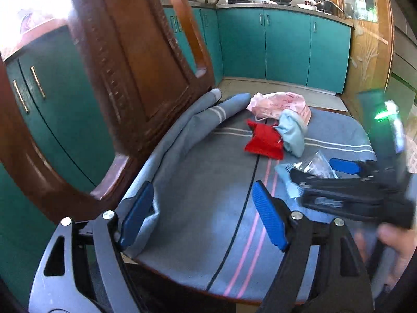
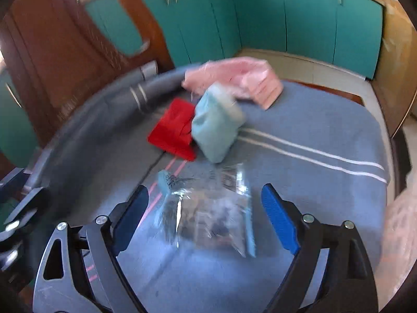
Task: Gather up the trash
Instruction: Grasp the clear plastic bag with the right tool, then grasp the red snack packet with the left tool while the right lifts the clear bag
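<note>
While both jaws gape empty, clear plastic bag (image 2: 208, 208) lies flat, long axis running away from right gripper (image 2: 208, 216)

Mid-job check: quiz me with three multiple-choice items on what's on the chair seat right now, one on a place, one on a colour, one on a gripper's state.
1. Where does the clear plastic packet lie?
A. on the kitchen floor
B. on the grey striped cloth, just ahead of the right gripper
C. on the counter

2. What colour is the crumpled piece lying between the rolled cloth edge and the light blue piece?
A. red
B. yellow
C. black

3. How do the left gripper jaws stand?
A. shut on the pink bag
B. shut on the cloth
C. open, with nothing gripped

Answers: B, the packet lies on the cloth, in line with the open right jaws; A, the red piece touches the blue one; C, both blue pads stand well apart over bare cloth.
</note>
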A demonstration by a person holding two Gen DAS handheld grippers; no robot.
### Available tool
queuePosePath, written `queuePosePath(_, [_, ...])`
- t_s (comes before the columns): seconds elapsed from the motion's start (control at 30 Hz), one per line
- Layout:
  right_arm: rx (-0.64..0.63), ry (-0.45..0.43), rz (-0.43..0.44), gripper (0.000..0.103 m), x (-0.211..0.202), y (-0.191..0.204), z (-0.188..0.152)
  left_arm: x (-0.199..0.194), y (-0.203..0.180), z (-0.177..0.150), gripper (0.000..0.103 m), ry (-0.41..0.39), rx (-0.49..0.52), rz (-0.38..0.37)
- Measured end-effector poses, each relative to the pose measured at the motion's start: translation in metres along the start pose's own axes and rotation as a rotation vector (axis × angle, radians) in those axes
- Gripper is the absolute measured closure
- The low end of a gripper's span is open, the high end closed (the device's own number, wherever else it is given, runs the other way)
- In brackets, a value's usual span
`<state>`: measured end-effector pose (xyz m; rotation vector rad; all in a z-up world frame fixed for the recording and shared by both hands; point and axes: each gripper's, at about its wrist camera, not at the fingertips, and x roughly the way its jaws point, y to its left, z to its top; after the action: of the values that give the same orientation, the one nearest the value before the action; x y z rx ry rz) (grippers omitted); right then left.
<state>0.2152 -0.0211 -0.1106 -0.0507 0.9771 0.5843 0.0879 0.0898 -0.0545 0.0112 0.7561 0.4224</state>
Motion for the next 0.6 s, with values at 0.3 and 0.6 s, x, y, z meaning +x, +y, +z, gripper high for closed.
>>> queuePosePath(0.3, [-0.11, -0.028, -0.095, 0.042, 0.008, 0.024, -0.018, 0.005, 0.003, -0.005, 0.023, 0.019, -0.019, -0.031])
queuePosePath(0.6, [-0.101, -0.039, -0.063, 0.048, -0.02, 0.006, -0.023, 0.012, -0.01, -0.002, 0.023, 0.038, -0.017, -0.063])
